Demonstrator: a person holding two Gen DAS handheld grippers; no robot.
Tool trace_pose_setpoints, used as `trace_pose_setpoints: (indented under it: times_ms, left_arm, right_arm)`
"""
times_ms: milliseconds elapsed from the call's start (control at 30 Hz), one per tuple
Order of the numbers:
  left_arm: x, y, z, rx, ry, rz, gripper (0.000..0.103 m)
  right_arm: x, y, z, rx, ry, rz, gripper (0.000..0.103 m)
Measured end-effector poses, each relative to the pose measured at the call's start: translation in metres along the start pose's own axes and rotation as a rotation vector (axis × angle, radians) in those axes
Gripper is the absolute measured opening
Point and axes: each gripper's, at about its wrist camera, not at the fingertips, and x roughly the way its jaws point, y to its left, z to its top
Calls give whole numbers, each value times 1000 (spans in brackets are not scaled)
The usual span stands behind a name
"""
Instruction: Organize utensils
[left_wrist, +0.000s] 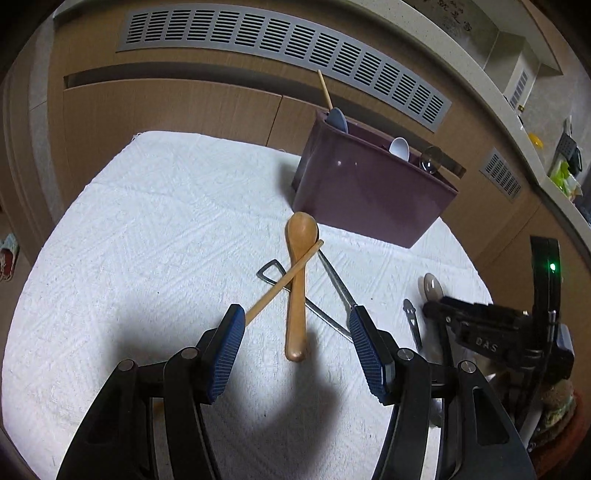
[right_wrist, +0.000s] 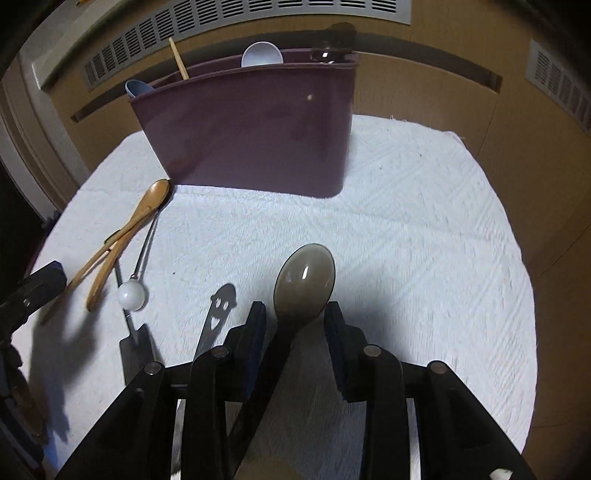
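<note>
My left gripper (left_wrist: 297, 319) is open and low over the white cloth (left_wrist: 147, 229). A wooden spoon (left_wrist: 298, 273) lies between its blue pads, untouched, and a wooden chopstick (left_wrist: 286, 278) lies crossed over the spoon. My right gripper (right_wrist: 295, 312) is open. A grey-brown spoon (right_wrist: 304, 277) lies on the cloth with its neck between the fingers, and its handle runs back under the left finger. The purple utensil holder (right_wrist: 251, 129) stands behind. It holds a white spoon (right_wrist: 261, 53), a blue spoon (right_wrist: 138, 88), a chopstick (right_wrist: 179, 59) and a dark glossy spoon (right_wrist: 332, 51).
Thin metal handles (left_wrist: 332, 280) lie under the wooden spoon. A white ball-ended utensil (right_wrist: 132, 293), a black spatula (right_wrist: 136, 350) and a metal utensil with a smiley cut-out (right_wrist: 219, 306) lie left of the grey spoon. Wooden cabinet fronts with vent grilles (left_wrist: 280, 44) rise behind the cloth.
</note>
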Motion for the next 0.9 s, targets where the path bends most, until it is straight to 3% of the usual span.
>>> trace_pose_setpoints:
  times_ms: [167, 333, 700, 800, 900]
  left_arm:
    - [9, -11, -4, 52, 29, 34, 61]
    - [19, -25, -9, 108, 70, 28, 61]
    - [19, -61, -5, 176, 34, 38, 61]
    - [16, -60, -5, 166, 10, 37, 48]
    - [16, -60, -6, 162, 4, 34, 47]
  right_arm:
    - [9, 11, 10, -55, -17, -64, 31]
    - [-8, 6, 6, -34, -73, -29, 30]
    - [-63, -15, -17, 17, -223, -30, 30]
    - [-64, -20, -21, 42, -228, -22, 30]
    - [-61, -24, -26, 67, -225, -16, 30]
